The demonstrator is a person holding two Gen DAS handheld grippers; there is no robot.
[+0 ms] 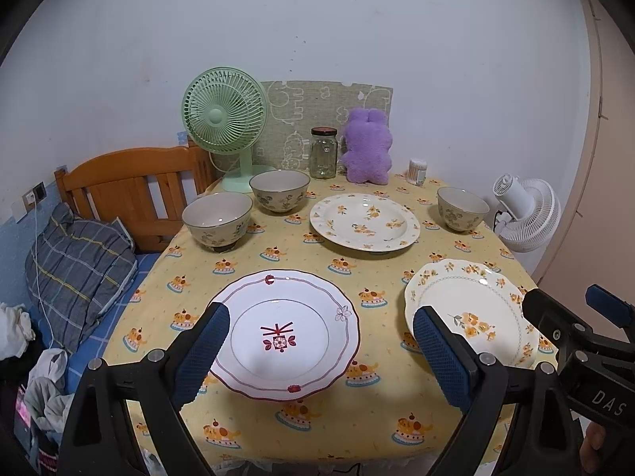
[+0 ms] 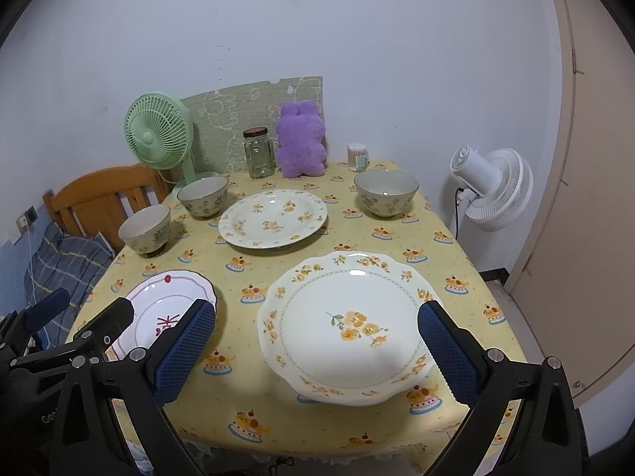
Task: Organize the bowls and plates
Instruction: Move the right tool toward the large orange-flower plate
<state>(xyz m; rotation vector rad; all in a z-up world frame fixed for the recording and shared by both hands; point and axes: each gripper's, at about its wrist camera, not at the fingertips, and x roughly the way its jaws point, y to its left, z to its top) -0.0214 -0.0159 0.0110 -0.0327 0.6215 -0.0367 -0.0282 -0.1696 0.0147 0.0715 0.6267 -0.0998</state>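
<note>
Both tongs hang wide and empty over the bench's near edge: my left tongs [image 1: 319, 353] frame the red-trimmed plate [image 1: 285, 333], my right tongs [image 2: 317, 351] frame the scalloped yellow-flower plate [image 2: 349, 325]. Mid-bench I see a second flowered plate [image 1: 364, 221]. Two bowls [image 1: 217, 219] [image 1: 279, 190] sit along the left edge, a third bowl [image 2: 385, 193] near the far right corner.

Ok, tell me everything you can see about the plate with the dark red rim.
The red-rimmed plate is white, glossy, ceramic-looking, with a scalloped dark red edge, a thin inner ring, small flower marks on the rim and a red flower motif in its well. It lies flat and empty on the yellow tablecloth, near the front left. The left gripper hovers open above it, not touching.
</note>
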